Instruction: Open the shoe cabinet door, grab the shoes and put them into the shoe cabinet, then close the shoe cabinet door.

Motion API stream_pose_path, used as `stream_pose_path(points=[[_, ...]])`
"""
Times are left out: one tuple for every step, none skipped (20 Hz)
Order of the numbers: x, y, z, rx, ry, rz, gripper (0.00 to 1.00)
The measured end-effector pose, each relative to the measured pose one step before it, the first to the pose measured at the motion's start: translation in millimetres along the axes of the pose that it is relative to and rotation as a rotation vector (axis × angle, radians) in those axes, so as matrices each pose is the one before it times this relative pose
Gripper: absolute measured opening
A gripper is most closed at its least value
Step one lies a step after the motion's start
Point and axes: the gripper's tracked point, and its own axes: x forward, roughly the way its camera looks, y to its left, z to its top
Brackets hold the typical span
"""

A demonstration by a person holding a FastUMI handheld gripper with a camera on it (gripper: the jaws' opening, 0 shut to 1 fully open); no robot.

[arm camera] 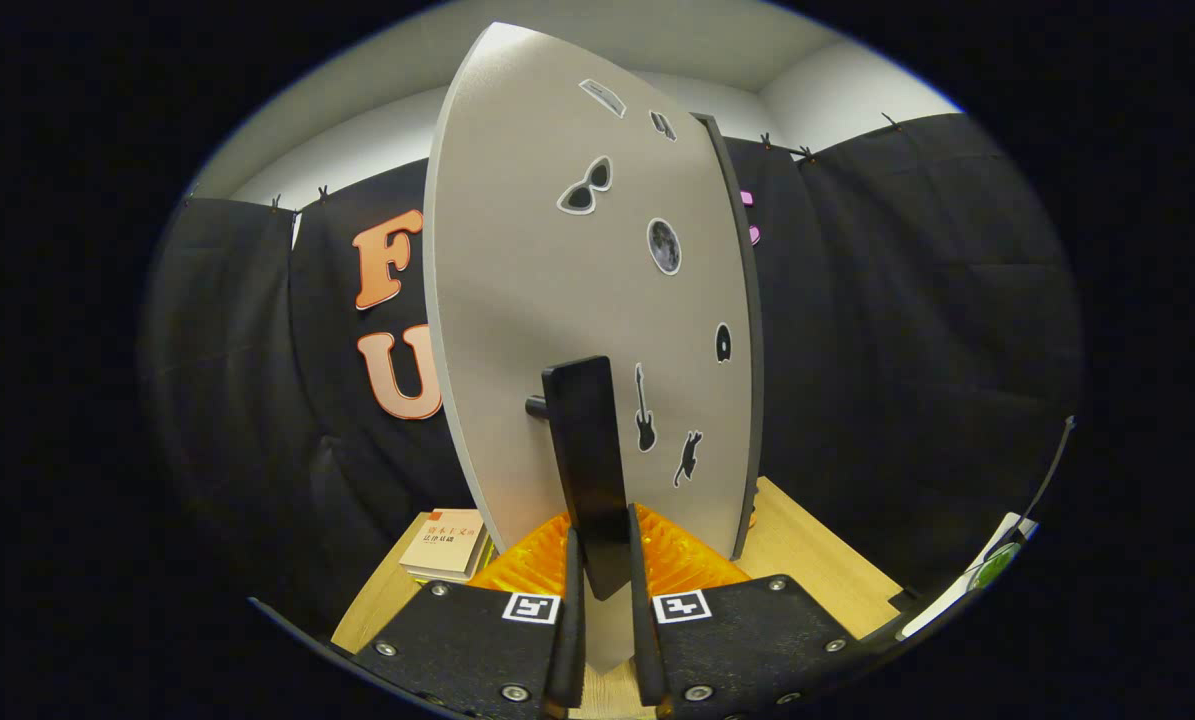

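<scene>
The shoe cabinet door [557, 300] stood directly ahead of the gripper [604, 580], a pale grey panel dotted with small stickers, seen at a slant so that its dark edge [747, 350] fell away on the right side. On its face sat a dark handle [589, 450], a flat upright bar held off the panel by a short peg [535, 406]. The handle's long axis ran up and down, in line with the gap between the fingers, and its lower end dropped between the two fingertips.

The gripper's fingers had closed in on that lower end, one on each flat side of the bar, and they appeared to press on it; the hold looked like a firm clamp, though the contact itself was partly hidden by the fingers.

Judging by the slant of the panel, the door was already swung partway, so the step in hand was the door's swing; which way it was going could not be told. Since the grip sat low on a tall bar, the pull would need to follow the door's arc to keep the bar from slipping out.

Beyond the door's lower edge, something orange and ribbed [677, 555] showed just past the fingers. A stack of books [447, 545] lay on the wooden table [807, 570] to the left of the door.
</scene>
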Motion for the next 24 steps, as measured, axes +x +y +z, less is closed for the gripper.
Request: stream_pose_path(points=[[-2.07,-5.37,0.51,0.00001,-0.00053,-0.00589,0.20],[-1.11,-4.98,0.59,0.00471,-0.00133,-0.00439,0.16],[-1.98,-4.56,-0.27,0.00946,0.00209,-0.00526,0.16],[-2.20,-3.80,-0.01,0.00723,-0.00318,-0.00492,0.16],[-0.90,-4.75,1.08,-0.00492,-0.00289,-0.00723,0.15],[-1.41,-3.39,0.52,-0.01143,-0.00178,-0.00612,0.16],[0.29,-3.25,0.36,-0.01882,-0.00133,-0.00139,0.15],[-0.21,-4.17,0.57,-0.01053,0.00211,0.00003,0.15],[-1.28,-3.50,-0.50,0.00484,-0.00030,-0.00056,0.15],[0.34,1.67,-1.33,0.00789,0.00007,0.00257,0.15],[-1.18,-0.18,0.17,0.00311,-0.00095,0.00271,0.15],[0.80,-1.62,-0.52,0.00191,-0.00011,-0.00157,0.15],[-0.68,-2.18,-0.79,0.00091,-0.00115,-0.00345,0.15],[-2.71,-2.78,-0.64,-0.00541,-0.00142,-0.00336,0.15],[-2.17,-3.23,-0.64,-0.00489,0.00931,-0.00432,0.15],[0.73,-3.27,0.28,-0.00009,0.00037,-0.00617,0.15],[-0.44,-3.22,-0.79,-0.00671,0.00205,-0.00476,0.15],[0.10,-3.53,-0.12,-0.00235,0.00008,-0.00426,0.15],[-1.77,-3.56,-0.28,0.00633,0.00371,-0.00531,0.15],[-0.06,-2.81,-0.43,0.00182,0.00028,-0.00511,0.15],[-0.88,-3.73,0.46,0.00443,0.00269,-0.00734,0.15],[0.99,-4.54,-0.87,-0.00091,-0.00022,-0.00815,0.15],[0.32,-5.09,-0.08,-0.00182,-0.00043,-0.01009,0.15],[0.11,-5.19,0.32,-0.00048,0.00050,-0.01181,0.15]])
